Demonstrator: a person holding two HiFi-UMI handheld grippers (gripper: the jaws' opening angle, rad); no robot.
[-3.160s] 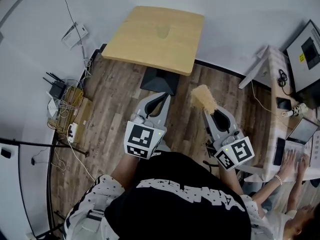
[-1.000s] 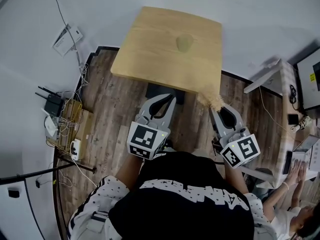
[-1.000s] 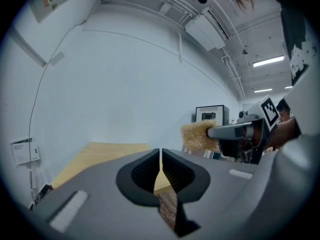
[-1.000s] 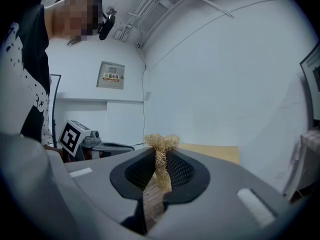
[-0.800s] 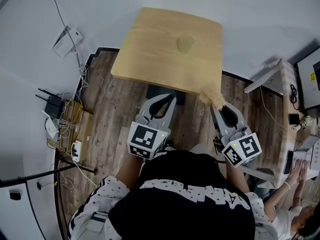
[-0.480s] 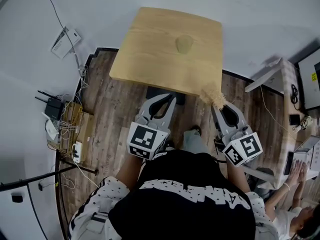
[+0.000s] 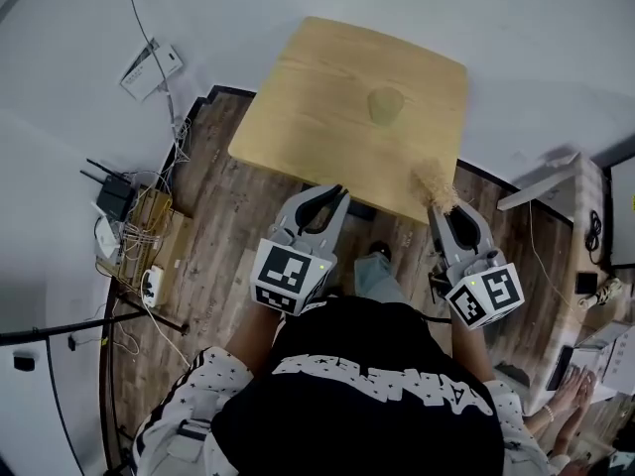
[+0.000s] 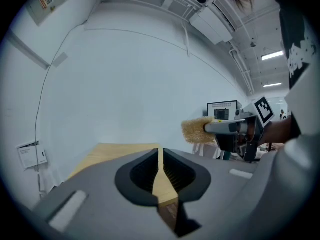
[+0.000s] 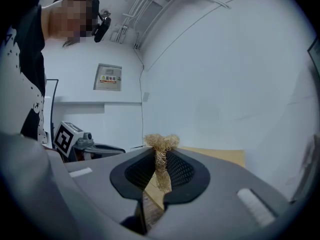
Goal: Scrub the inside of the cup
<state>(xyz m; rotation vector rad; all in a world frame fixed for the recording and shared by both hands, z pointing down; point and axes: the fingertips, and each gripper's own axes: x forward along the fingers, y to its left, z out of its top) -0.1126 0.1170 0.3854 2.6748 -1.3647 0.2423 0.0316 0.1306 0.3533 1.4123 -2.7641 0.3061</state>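
The person stands at the near edge of a small light wooden table with both claws held out roughly level over that edge. The cup, pale and close in colour to the wood, stands upright on the table toward its far right part, well apart from both claws and touched by neither. The left claw is closed with nothing in it: in the left gripper view its two dark pads sit almost together, with only a thin slit between them through which the tabletop shows. The right claw is clamped on a straw-coloured fibrous scrubber; in the right gripper view the fibres are pinched between the pads, with a tuft sticking out past the tips. In the head view that tuft lies over the table's near right edge, nearer to the cup than the left claw is. Below the table is a wood-plank floor, and a router with loose cables sits on the floor at the left beside the wall.
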